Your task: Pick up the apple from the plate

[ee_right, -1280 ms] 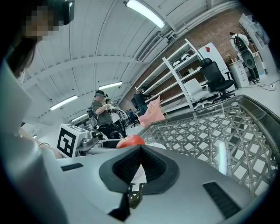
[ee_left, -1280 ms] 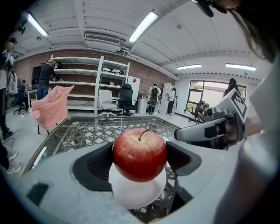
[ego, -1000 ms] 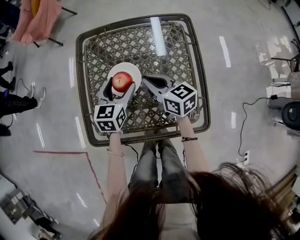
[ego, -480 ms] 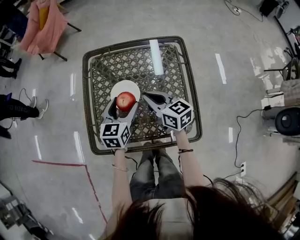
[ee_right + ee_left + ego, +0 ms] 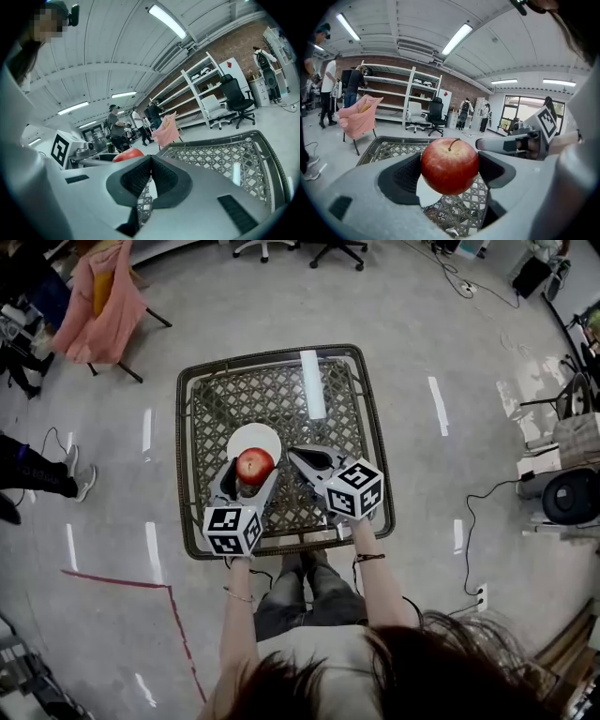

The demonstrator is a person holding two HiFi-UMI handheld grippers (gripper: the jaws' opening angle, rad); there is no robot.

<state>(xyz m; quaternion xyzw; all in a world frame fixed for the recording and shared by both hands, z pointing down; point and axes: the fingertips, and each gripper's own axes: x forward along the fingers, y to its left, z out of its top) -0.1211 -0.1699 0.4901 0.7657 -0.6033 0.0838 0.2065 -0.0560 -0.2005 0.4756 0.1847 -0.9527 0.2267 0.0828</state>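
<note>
A red apple sits clamped between the jaws of my left gripper, raised above the white plate on the woven table. In the left gripper view the apple hangs clear of the plate, stem up. My right gripper hovers just right of the apple, its jaws pressed together with nothing between them. The apple's top peeks over the right gripper's body in the right gripper view.
The table has a raised wicker rim and a glass top with a bright strip of light. A chair draped in pink cloth stands on the floor at the far left. A person's legs show at the left edge. Cables run across the floor on the right.
The apple has risen off the plate in my left gripper. Both grippers and the table appear smaller and farther down the head view as the head rose.
</note>
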